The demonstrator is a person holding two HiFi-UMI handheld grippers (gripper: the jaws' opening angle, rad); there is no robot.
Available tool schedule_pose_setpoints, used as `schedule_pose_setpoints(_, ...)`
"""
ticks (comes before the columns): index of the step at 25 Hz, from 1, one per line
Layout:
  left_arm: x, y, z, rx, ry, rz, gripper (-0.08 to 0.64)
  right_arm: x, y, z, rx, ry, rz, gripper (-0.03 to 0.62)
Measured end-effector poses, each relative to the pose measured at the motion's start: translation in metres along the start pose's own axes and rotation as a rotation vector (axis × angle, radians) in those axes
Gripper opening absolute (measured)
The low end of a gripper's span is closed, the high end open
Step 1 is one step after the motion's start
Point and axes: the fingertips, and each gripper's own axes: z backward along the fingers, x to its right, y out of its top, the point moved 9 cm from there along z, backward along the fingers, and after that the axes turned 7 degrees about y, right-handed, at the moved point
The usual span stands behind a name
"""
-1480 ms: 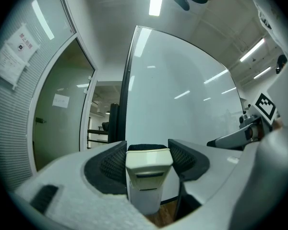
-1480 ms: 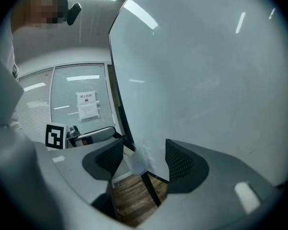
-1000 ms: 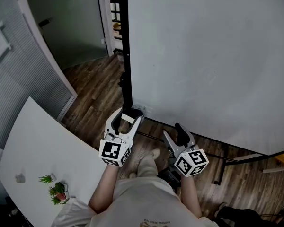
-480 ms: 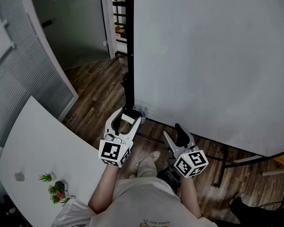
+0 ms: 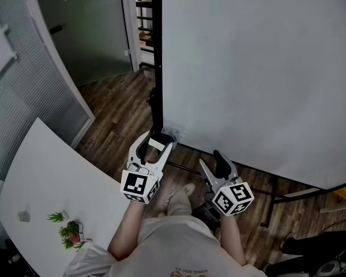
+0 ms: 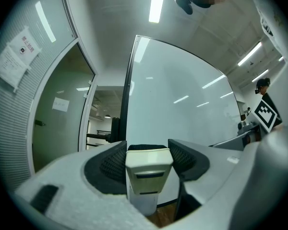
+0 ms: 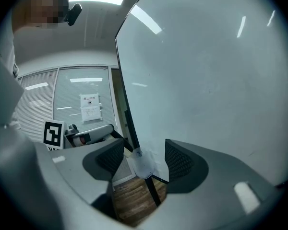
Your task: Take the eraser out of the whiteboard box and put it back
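My left gripper [image 5: 155,139] is shut on a white eraser [image 5: 156,143], held just in front of the whiteboard's lower left corner. In the left gripper view the eraser [image 6: 148,170] stands upright between the ribbed pads, its dark felt edge toward the board, with the left gripper [image 6: 148,152] level. The clear whiteboard box [image 5: 173,134] hangs at that corner, just right of the eraser; the right gripper view shows the box [image 7: 143,166] beyond its jaws. My right gripper [image 5: 211,160] is open and empty, lower and to the right; the right gripper [image 7: 144,156] faces the board.
The big whiteboard [image 5: 259,68] fills the right side on a black post [image 5: 156,68] and floor legs [image 5: 288,194]. A white table [image 5: 46,183] with a small plant [image 5: 67,233] lies to the left. Glass partition and doorway stand behind. Someone's legs [image 5: 317,258] show at the lower right.
Both grippers stay where they were, the eraser still held in the left one. Only the head view shifted slightly and someone's legs moved at the lower right edge.
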Motion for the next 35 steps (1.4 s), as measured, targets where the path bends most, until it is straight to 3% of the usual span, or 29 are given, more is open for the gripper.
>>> schedule_pose_setpoints(35, -0.008, -0.018, -0.027, -0.044, -0.004, 0.026, 0.267, 0.02, -0.005, -0.017, -0.04, -0.003, -0.011, 0.27)
